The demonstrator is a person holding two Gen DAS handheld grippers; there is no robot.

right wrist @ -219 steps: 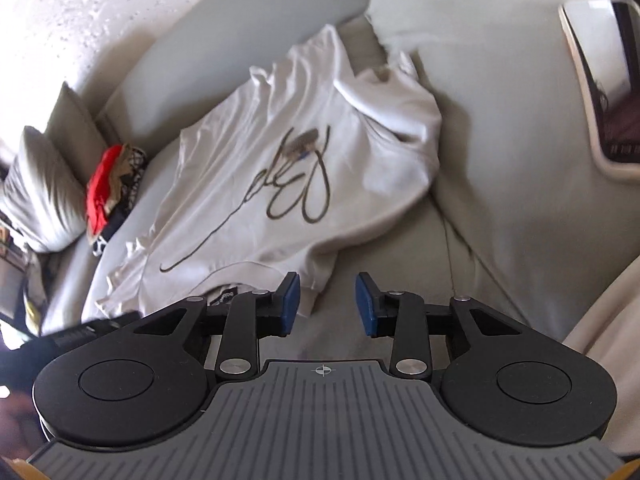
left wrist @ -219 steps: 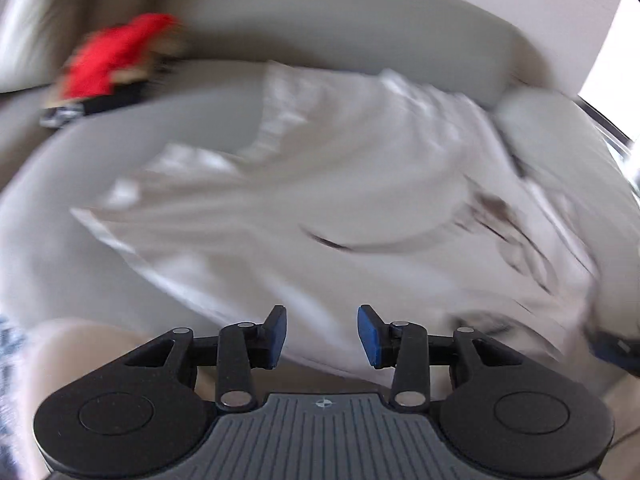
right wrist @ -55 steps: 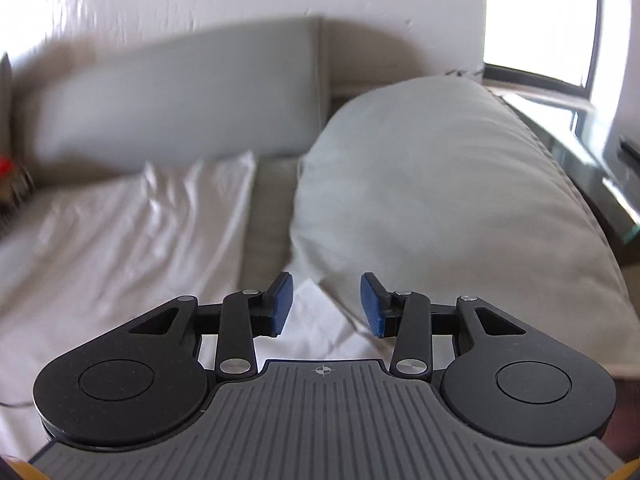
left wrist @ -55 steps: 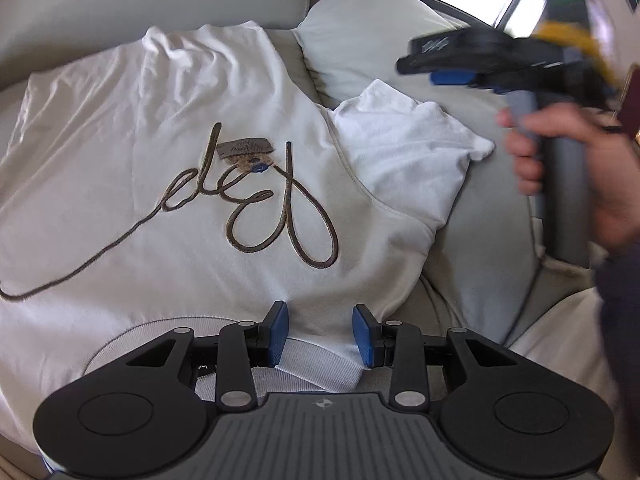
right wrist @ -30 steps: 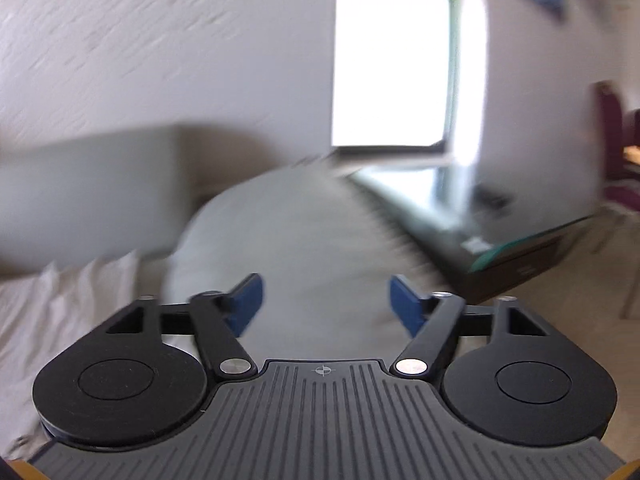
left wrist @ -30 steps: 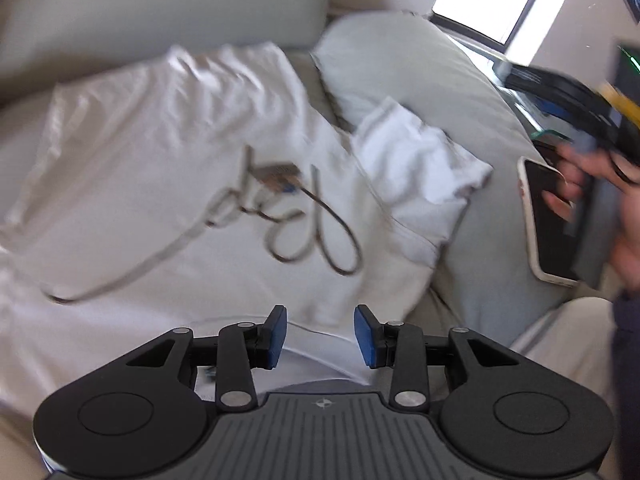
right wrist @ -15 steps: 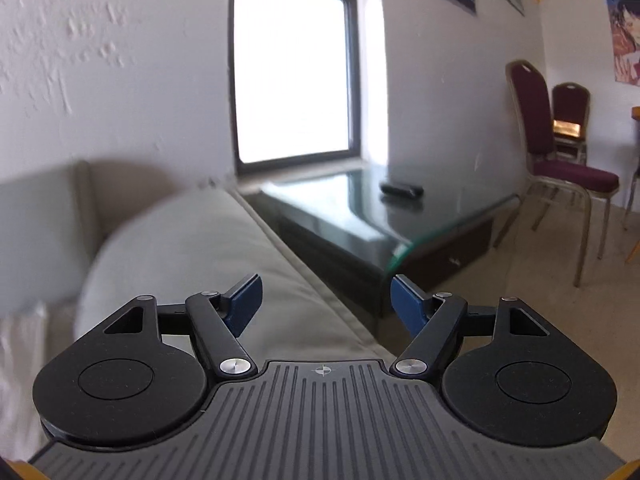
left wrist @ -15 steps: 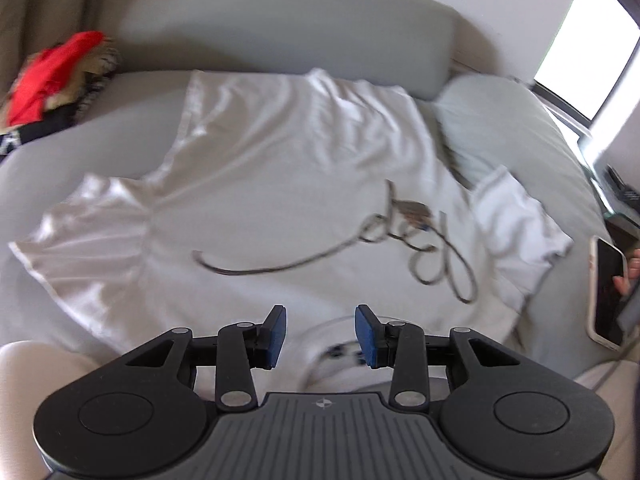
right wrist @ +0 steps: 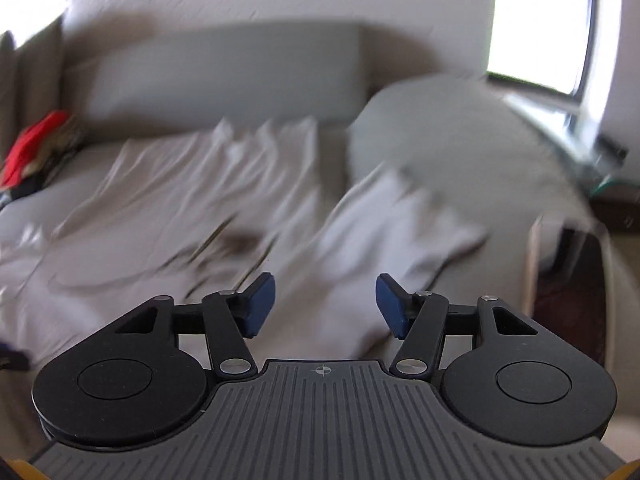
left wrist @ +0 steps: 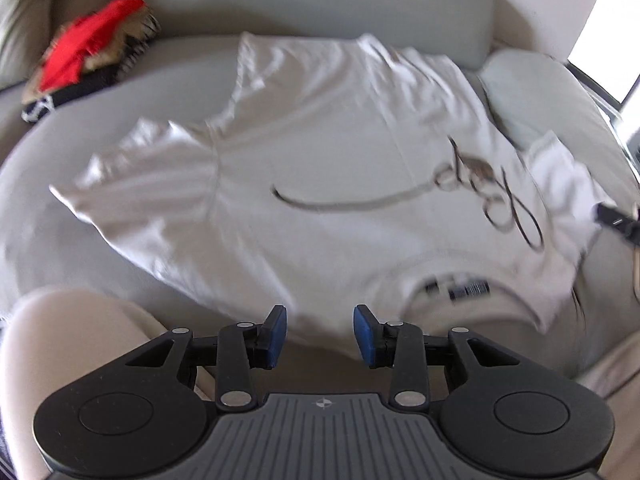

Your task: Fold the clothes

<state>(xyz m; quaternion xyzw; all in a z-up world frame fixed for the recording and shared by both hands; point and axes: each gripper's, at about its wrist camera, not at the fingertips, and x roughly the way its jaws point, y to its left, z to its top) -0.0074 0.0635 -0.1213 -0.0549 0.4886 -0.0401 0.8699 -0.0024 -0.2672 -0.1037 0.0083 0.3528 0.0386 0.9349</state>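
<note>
Sofa (left wrist: pixel 328 4): grey, soft seat and back cushion; it gives under load, so cloth pressed into it will sink and bunch rather than slide.

Bolster cushion (right wrist: pixel 460 136): rounded, at the right end of the seat; the shirt's right sleeve lies up against it.

White T-shirt (left wrist: pixel 320 152): spread face up across the seat, neck opening at the near edge, hem at the far edge by the back cushion. Judged light, limp and easily creased, with no stiffness to carry a fold by itself. Wrinkles visible along the far hem in the right wrist view.

Left sleeve (left wrist: pixel 132 176): fanned out flat on the seat at left. Judged a good hold at its outer hem edge, where two layers meet.

Right sleeve (right wrist: pixel 384 216): crumpled, partly riding up the bolster. Judged to need lifting clear before it will fold flat.

Collar (left wrist: pixel 460 276): ribbed and doubled, so the firmest part; label printed inside. Judged the safest pinch near the shoulder seams.

Script print (left wrist: pixel 480 184): dark looping line on the chest; likely slightly stiffer than bare cloth.

Red garment pile (left wrist: pixel 84 44): far left, well apart from the shirt.

Left gripper (left wrist: pixel 320 334): jaws part open, nothing between them, just above the shirt's near edge.

Right gripper (right wrist: pixel 324 306): jaws closing, still wide, empty, over the shirt's right side.
</note>
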